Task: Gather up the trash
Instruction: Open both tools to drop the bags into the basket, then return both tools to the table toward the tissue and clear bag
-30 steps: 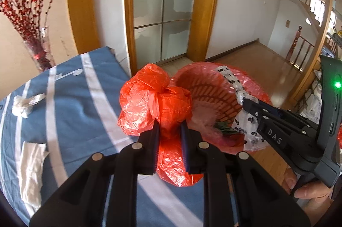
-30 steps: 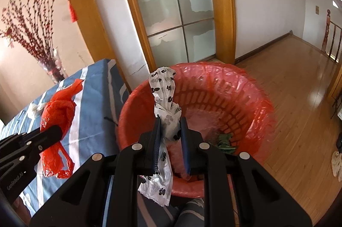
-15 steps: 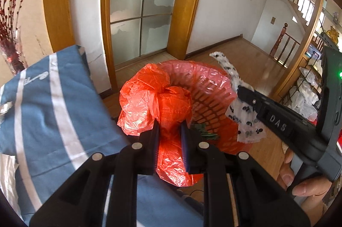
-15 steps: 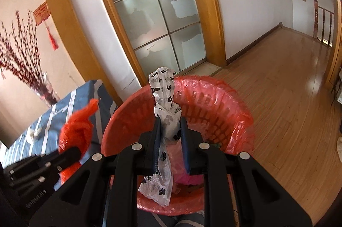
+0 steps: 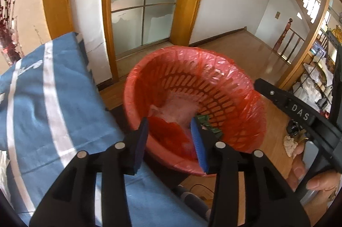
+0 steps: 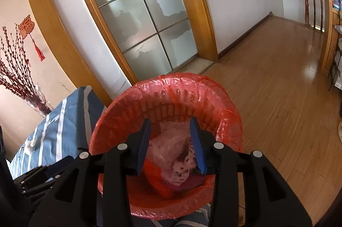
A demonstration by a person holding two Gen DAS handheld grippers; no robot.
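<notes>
A red slatted trash basket (image 5: pixel 224 73) lined with a red plastic bag stands on the wooden floor beside the table. My left gripper (image 5: pixel 171 137) hangs over its near rim, jaws opening, nothing pressed between the pads. The crumpled red bag (image 5: pixel 168 137) lies below it inside the basket. My right gripper (image 6: pixel 171 139) is also above the basket (image 6: pixel 149 88), jaws opening and empty. The white black-spotted bag (image 6: pixel 181 167) lies inside, beside pink plastic (image 6: pixel 168 145). The right gripper's finger (image 5: pixel 299 111) reaches in from the right of the left wrist view.
The table with a blue striped cloth (image 5: pixel 42 98) lies left of the basket. A vase of red branches (image 6: pixel 32 98) stands at its far end, with crumpled tissue (image 6: pixel 31 143) on the cloth. A glass door (image 6: pixel 139 17) and wooden floor (image 6: pixel 277 88) lie beyond. A hand (image 5: pixel 316 182) holds the right gripper.
Both grippers moved over the basket and opened. The red bag dropped from the left one and the spotted bag from the right one; both now lie inside the basket.
</notes>
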